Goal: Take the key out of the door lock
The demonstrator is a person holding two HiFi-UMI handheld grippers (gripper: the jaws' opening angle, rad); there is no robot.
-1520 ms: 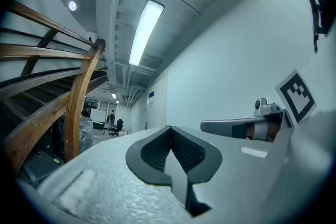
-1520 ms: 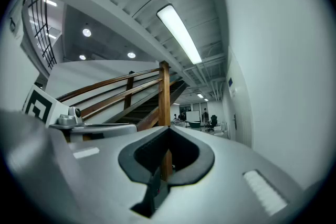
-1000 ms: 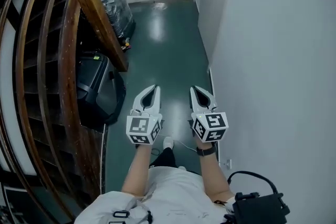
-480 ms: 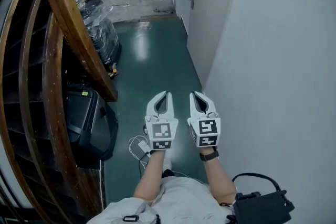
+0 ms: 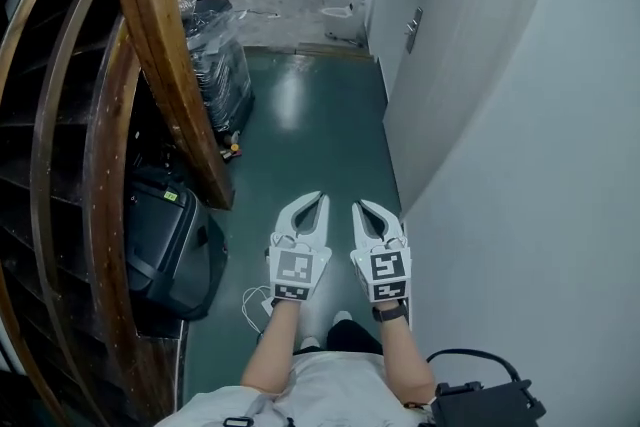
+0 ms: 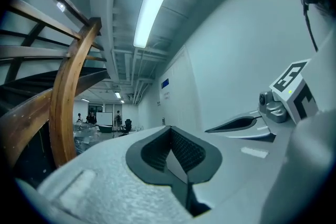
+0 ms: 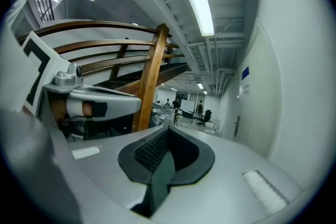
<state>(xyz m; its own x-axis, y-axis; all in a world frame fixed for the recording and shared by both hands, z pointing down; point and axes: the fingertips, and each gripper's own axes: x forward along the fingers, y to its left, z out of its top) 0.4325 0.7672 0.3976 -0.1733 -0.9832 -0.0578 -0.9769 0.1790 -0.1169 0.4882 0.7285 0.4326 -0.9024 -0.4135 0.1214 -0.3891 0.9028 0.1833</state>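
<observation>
corridor view: left gripper (image 5: 318,203) and right gripper (image 5: 358,207) both clenched shut, empty, side by side. door (image 5: 450,65) with handle (image 5: 413,28) is well ahead on the right; key too small to see. arriving with jaws shut risks knocking the key instead of gripping it.

Curved wooden stair rail (image 5: 165,45), black case (image 5: 165,240) beside it, green floor (image 5: 300,145), white wall (image 5: 540,165)
</observation>
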